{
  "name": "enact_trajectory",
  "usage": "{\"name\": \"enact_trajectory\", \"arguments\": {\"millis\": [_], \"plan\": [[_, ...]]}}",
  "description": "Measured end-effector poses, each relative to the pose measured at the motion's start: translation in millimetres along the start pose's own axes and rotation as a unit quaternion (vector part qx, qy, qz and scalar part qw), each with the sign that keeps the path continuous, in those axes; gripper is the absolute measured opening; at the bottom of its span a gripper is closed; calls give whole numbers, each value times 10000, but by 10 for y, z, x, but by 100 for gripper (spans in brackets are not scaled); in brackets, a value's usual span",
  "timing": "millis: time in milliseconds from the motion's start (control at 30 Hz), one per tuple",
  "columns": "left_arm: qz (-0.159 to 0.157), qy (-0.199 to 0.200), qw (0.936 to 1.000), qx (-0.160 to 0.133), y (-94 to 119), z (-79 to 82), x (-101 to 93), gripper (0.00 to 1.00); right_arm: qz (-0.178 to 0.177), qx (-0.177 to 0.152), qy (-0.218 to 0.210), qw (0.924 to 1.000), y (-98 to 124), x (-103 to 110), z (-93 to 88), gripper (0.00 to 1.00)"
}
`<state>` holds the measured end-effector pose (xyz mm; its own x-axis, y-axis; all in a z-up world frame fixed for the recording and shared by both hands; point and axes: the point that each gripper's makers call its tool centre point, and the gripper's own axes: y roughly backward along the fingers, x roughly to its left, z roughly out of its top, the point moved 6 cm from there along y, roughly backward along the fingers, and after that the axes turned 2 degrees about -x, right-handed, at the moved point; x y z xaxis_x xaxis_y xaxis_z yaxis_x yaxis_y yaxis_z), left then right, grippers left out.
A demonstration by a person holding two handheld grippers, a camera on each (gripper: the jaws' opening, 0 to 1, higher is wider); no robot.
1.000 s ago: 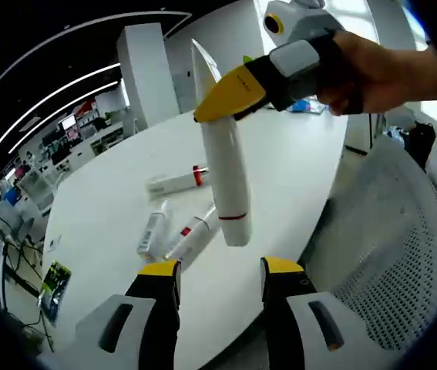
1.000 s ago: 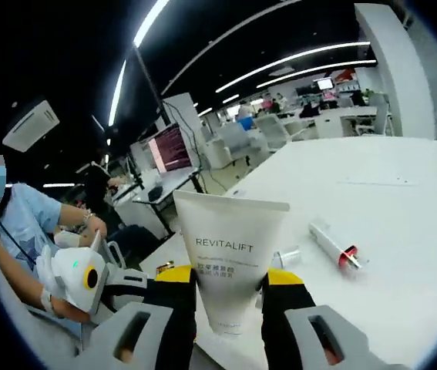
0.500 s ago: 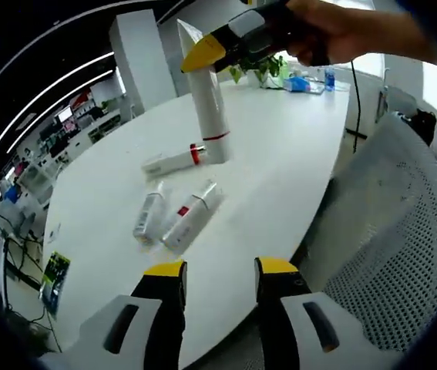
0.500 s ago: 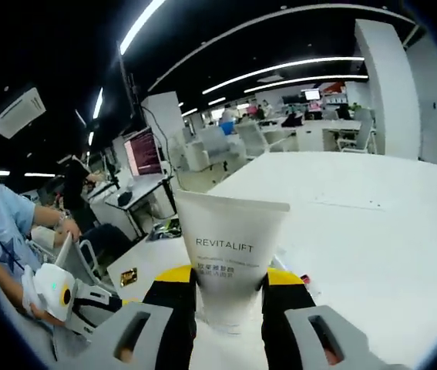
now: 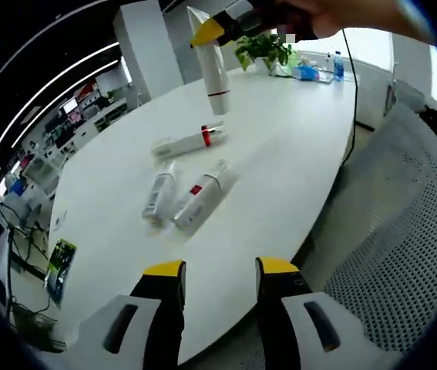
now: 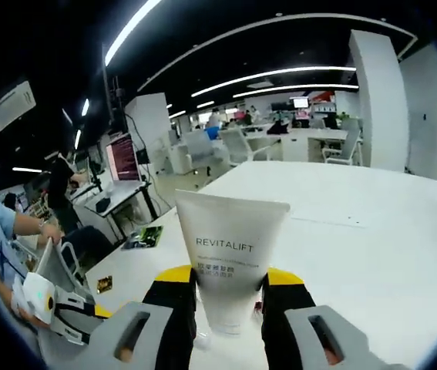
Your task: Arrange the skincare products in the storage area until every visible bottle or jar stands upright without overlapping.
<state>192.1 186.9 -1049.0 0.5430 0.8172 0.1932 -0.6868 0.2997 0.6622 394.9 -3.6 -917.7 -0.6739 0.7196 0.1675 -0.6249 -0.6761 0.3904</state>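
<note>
The right gripper (image 6: 228,284) clamps the white tube (image 6: 231,258) upright above the table (image 5: 295,154). Three bottles (image 5: 197,202) lie mid-table. The left gripper (image 5: 218,271) hangs parted over the near edge.

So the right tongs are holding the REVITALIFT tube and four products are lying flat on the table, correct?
Not quite: three products lie flat on the table, not four, as the left gripper view shows. The right tongs do hold the REVITALIFT tube.

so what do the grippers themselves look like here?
Left gripper: two black jaws with yellow tips on light grey bodies, each body with a dark oval slot. Right gripper: the same build. From the left gripper view its yellow tip and black body show, with a hand behind.
</note>
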Motion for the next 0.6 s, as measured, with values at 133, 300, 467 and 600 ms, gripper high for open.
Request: {"name": "enact_trajectory", "arguments": {"millis": [133, 300, 467, 600], "plan": [[37, 212, 9996, -164, 16, 43, 6, 26, -69, -10, 34, 10000, -19, -102, 70, 25], [9, 210, 9998, -14, -5, -2, -7, 27, -259, -44, 83, 9996, -37, -273, 179, 25], [84, 265, 9996, -30, -1, -7, 23, 27, -350, 19, 147, 9993, -123, -415, 259, 25], [77, 255, 9996, 37, -7, -26, 20, 26, -378, 28, 136, 9992, -159, -428, 318, 25]]}}
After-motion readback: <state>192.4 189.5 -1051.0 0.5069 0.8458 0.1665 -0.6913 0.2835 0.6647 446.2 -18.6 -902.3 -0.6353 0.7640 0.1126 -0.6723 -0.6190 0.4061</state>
